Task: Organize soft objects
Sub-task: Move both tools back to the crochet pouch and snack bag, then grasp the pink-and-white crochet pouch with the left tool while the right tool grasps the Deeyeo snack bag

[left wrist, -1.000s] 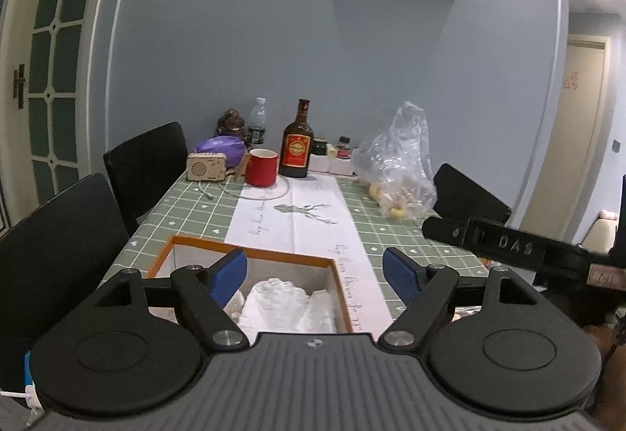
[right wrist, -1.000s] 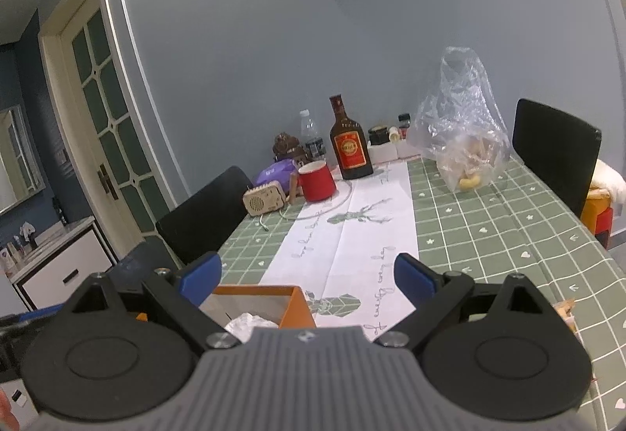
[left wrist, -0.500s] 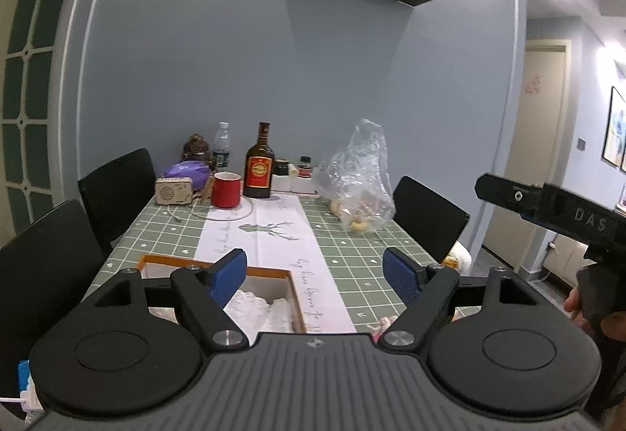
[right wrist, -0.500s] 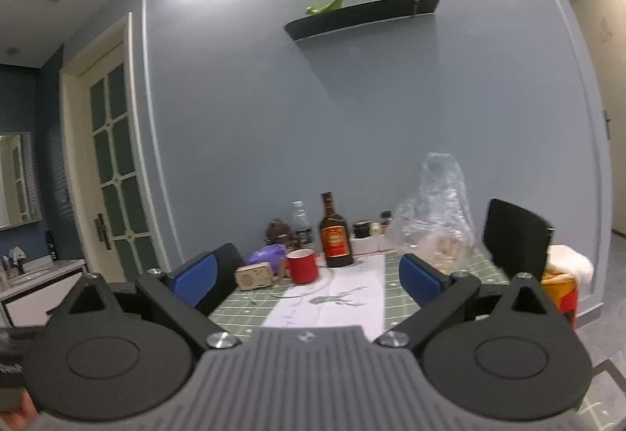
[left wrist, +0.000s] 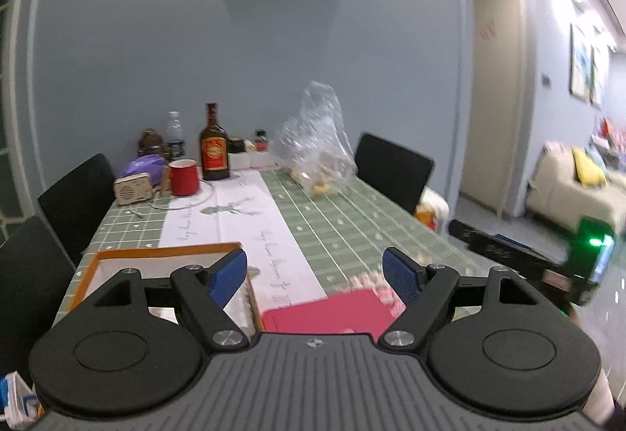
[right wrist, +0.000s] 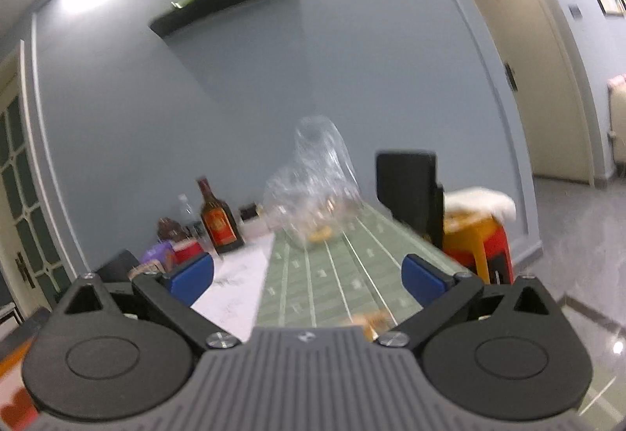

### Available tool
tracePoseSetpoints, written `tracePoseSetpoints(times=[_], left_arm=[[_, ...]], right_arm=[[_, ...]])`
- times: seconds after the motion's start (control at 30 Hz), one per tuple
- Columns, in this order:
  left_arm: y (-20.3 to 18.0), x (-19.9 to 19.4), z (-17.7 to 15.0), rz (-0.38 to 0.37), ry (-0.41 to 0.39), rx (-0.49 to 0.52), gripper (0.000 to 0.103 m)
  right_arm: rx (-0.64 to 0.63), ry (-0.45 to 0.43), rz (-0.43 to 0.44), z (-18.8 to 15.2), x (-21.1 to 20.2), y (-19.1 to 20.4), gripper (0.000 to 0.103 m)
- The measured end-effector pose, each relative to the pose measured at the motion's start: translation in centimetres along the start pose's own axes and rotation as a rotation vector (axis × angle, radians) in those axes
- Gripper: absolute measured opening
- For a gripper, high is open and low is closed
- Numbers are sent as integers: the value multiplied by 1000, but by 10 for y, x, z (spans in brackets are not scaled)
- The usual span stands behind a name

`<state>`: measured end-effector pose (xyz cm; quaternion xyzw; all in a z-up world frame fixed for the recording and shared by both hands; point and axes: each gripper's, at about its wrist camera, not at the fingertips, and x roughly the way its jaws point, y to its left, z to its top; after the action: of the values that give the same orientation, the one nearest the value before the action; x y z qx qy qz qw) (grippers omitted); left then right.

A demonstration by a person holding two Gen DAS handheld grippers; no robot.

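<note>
Lying flat at the near edge of the worktop (left wrist: 352,219), just right of the orange-rimmed box (left wrist: 164,251), a pink cloth (left wrist: 332,313) is showing as a smooth, bright rectangle with a paler patterned border along its far side. One such cloth is showing; the box's contents are hiding behind the left hand-held gripper (left wrist: 315,274), which is hanging released over the cloth, its two blue pads (left wrist: 229,274) standing wide with nothing pressing between them. The right hand-held gripper (right wrist: 309,278) is also standing released, jaws spread wide and empty, pointing along the green checked cover of the worktop; a small tan blurred thing (right wrist: 371,321) is lying just beyond the box's side of that view, too smeared to identify. Past the box, toward the wall, one red mug (left wrist: 183,176), one brown bottle (left wrist: 213,149), one clear water bottle (left wrist: 175,133) and one crumpled clear plastic bag (left wrist: 317,145) are standing. Three black chairs (left wrist: 391,168) are sitting around the worktop.
</note>
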<state>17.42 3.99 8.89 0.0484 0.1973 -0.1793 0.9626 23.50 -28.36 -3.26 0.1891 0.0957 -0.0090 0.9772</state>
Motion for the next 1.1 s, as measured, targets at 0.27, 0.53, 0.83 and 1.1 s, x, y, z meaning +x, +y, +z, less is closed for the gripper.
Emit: tracePoseSetpoints(times=[0.27, 0.53, 0.83, 1.1], left_arm=[[-24, 21, -16, 1, 49, 72, 93], [-50, 38, -25, 52, 87, 19, 93], [-100, 81, -3, 102, 148, 79, 93], [-116, 157, 12, 203, 294, 99, 93]], right_arm=[[-82, 76, -72, -22, 23, 4, 100], [-147, 125, -119, -27, 25, 5, 100], [-190, 178, -175, -37, 47, -2, 100], [-151, 276, -153, -46, 66, -12, 94]])
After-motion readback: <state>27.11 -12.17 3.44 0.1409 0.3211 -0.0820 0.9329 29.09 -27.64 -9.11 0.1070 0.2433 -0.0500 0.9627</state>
